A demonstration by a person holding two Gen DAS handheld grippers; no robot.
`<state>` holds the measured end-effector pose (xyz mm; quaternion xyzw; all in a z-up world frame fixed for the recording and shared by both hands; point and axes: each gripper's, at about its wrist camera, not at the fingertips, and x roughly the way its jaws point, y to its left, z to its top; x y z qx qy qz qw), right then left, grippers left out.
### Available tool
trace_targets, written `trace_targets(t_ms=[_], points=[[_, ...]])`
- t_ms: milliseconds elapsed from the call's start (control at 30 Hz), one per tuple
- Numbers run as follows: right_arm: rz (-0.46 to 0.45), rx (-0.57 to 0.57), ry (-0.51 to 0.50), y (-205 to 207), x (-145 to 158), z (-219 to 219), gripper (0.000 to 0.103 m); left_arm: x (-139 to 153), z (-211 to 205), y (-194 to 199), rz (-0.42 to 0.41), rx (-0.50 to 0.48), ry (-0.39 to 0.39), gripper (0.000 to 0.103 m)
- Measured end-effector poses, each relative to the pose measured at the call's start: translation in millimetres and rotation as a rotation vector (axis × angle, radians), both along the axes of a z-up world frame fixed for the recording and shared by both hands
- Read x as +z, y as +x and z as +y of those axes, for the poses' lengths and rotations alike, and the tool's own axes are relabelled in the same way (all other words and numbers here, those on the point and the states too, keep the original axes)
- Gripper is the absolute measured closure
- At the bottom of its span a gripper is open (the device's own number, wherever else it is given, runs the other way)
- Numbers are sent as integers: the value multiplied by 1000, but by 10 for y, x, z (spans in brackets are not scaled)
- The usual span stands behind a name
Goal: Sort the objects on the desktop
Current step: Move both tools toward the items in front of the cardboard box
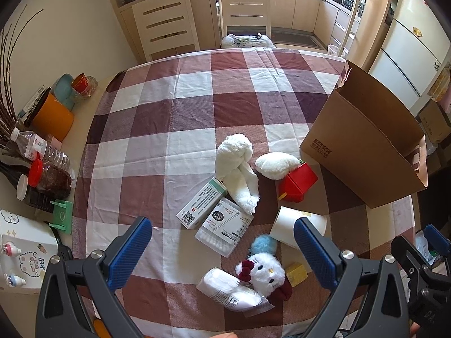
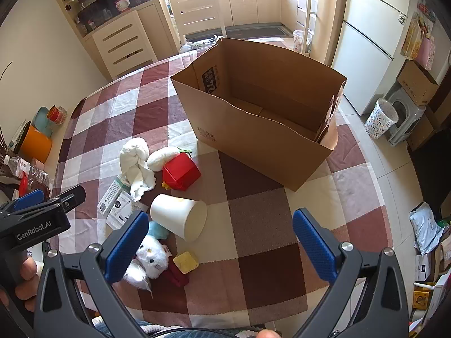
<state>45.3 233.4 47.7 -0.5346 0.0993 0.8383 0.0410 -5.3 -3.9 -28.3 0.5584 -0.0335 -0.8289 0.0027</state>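
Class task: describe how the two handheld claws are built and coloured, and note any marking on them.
Both the left claw and the right claw have dark grey plastic arms with triangular cut-outs, silver round bolts at the joints, and blue textured pads on the fingers. The right wrist view shows white "GenRobot.AI" lettering on the left claw's black body.

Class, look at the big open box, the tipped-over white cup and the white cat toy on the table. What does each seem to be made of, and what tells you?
Box: brown cardboard, matte, with thin bare edges and printed marks.
Cup: probably paper, smooth matte white with a thin rim; plastic is possible.
Cat toy: plush fabric, fuzzy white pile with a dark red bow.
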Motion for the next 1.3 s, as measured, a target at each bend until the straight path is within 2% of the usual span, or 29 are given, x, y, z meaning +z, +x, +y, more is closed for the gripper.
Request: trace_targets(t_ms=[733,1233,1267,1300], points=[[-10,1,-5,-107,-12,10,0,-45,33,-57,-19,-30,1,0],[2,-26,-11,135,-17,89,0,19,268,142,5,-145,14,0],[4,30,-15,159,-19,99,0,22,280,160,7,-151,14,0],[3,34,-16,174,-22,106,0,21,296,184,8,-158,13,0]])
